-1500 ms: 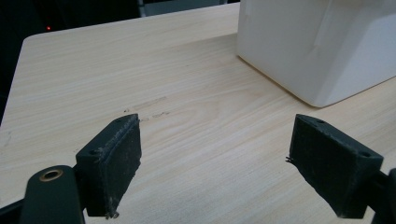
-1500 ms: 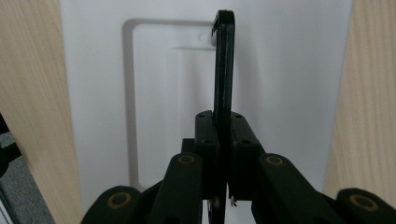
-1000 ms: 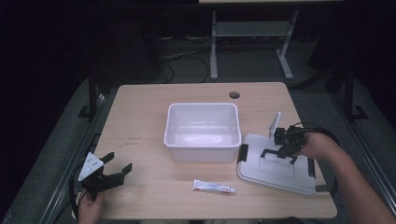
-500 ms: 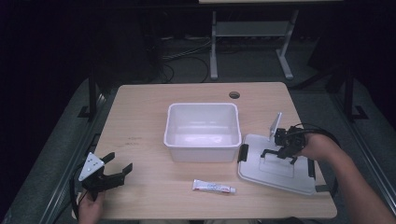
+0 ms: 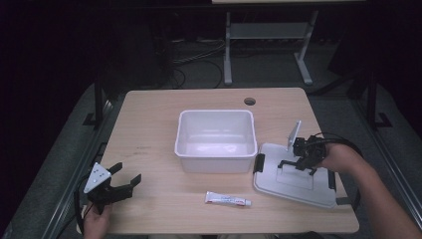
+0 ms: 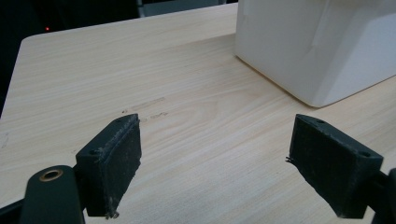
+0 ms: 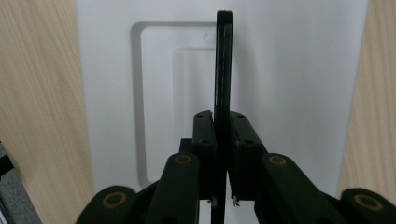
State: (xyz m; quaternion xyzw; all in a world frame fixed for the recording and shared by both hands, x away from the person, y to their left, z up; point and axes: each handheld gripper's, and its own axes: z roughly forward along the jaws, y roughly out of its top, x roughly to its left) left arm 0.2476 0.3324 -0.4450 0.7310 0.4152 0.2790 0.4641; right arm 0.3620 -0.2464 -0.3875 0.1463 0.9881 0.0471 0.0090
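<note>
A white lid (image 5: 293, 190) lies flat on the table right of the open white bin (image 5: 214, 164). My right gripper (image 5: 300, 160) points down at the lid, shut on its black handle (image 7: 223, 56), which stands upright between the pads (image 7: 203, 133). Its jaws have just been opening a little, with the handle still pinched between them. The lid (image 7: 303, 70) spreads out under the jaws. My left gripper (image 5: 128, 172) rests at the table's front left, open with nothing in it (image 6: 215, 140). It faces the bin's wall (image 6: 317, 42).
A small white tube (image 5: 228, 199) lies near the front edge, in front of the bin. The lid has black latches (image 5: 259, 163) at its ends. A cable hole (image 5: 250, 101) sits at the table's back. Dark floor and a metal stand (image 5: 263, 45) lie beyond.
</note>
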